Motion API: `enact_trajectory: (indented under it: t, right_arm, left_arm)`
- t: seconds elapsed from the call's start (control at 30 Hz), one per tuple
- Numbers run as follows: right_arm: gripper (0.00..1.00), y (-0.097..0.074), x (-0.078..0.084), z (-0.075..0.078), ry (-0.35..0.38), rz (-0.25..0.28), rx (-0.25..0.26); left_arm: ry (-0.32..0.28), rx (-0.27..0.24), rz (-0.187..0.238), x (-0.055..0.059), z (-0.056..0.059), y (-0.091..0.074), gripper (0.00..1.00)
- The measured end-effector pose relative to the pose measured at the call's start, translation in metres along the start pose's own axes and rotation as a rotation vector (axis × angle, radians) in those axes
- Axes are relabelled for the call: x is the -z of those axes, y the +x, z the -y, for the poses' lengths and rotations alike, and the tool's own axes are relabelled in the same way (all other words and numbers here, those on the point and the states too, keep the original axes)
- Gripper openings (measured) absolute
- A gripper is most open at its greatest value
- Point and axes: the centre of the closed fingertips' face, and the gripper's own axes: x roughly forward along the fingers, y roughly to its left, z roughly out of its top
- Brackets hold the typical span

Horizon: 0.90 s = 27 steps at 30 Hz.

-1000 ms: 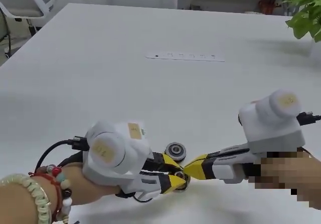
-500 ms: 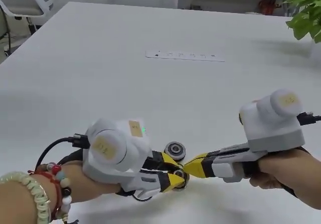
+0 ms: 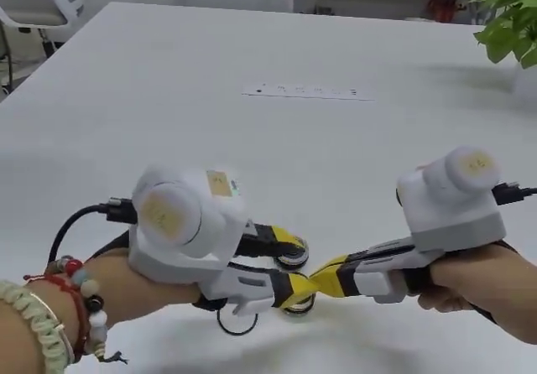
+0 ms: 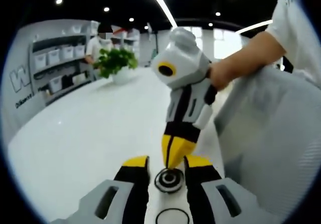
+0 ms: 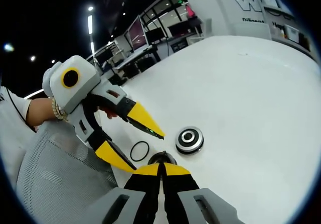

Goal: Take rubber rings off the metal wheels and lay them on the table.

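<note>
A small metal wheel [image 4: 168, 180] lies flat on the white counter [image 3: 252, 156], axle pointing up, with its black rubber ring [image 4: 157, 182] seated around the rim. The left hand-held gripper [image 4: 167, 161] straddles this wheel. Its yellow-tipped jaws are spread, one just beside each flank of the wheel and not clearly touching it, so it grips nothing.

The right hand-held gripper [image 5: 161, 168] comes at the wheel from the opposite side, head-on to the left one. Its jaws are pressed together into a single point that rests at the wheel's rim. Whether any rubber is pinched between them is too small to tell.

Both grippers are at the wheel, the right tip closest. The coming move seems to turn on that tip catching the ring's edge and lifting, while the left jaws close to steady the wheel.

Just beside the wheel, back towards the person's left hand, a loose black ring [image 5: 131, 150] already lies flat. A second wheel [image 5: 189, 139], ring on, sits near the first, on its side away from the person.
</note>
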Motion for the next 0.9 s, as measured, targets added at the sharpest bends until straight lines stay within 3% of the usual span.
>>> enact_trajectory:
  t: [0.23, 0.47, 0.63, 0.9]
  right_arm:
    - [0.0, 0.0, -0.003, -0.005, -0.016, 0.006, -0.007]
    - [0.0, -0.002, -0.007, -0.006, -0.017, 0.022, -0.012]
    - [0.0, -0.002, -0.01, -0.008, -0.026, 0.03, -0.018]
    - [0.0, -0.006, -0.024, -0.013, -0.023, 0.081, -0.036]
  left_arm:
    - [0.037, 0.045, 0.008, -0.021, 0.009, -0.01, 0.47]
    - [0.108, 0.039, -0.013, -0.033, 0.013, -0.03, 0.53]
    - [0.092, 0.002, -0.006, -0.032, 0.011, -0.056, 0.58]
    - [0.048, -0.105, -0.023, -0.016, 0.001, -0.096, 0.61]
